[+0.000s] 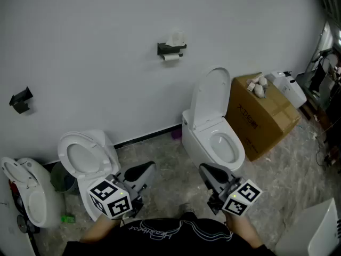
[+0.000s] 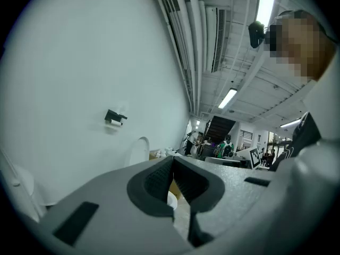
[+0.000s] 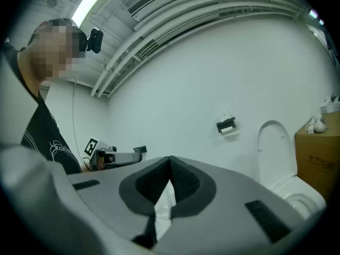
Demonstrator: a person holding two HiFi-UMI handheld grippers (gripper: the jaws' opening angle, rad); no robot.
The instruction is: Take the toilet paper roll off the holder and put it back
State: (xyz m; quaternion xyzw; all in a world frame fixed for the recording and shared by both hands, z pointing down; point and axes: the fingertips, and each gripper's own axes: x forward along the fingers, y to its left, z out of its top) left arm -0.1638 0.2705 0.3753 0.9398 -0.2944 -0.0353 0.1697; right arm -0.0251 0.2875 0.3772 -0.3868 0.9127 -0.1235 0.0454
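Observation:
A black holder (image 1: 171,48) is fixed to the white wall, with a small white toilet paper roll (image 1: 171,57) hanging under it. It shows small and far off in the left gripper view, as holder (image 2: 113,116) and roll (image 2: 117,123), and in the right gripper view, as holder (image 3: 226,125) and roll (image 3: 229,130). Both grippers are held low in front of me, well short of the wall. The left gripper (image 1: 147,169) (image 2: 172,165) is shut and empty. The right gripper (image 1: 206,170) (image 3: 170,165) is also shut with nothing in it.
A white toilet (image 1: 213,135) with raised lid stands below and right of the holder, beside a cardboard box (image 1: 261,113). Another toilet (image 1: 85,159) stands at left, and a second black holder (image 1: 21,99) is on the left wall. People stand far off in the left gripper view.

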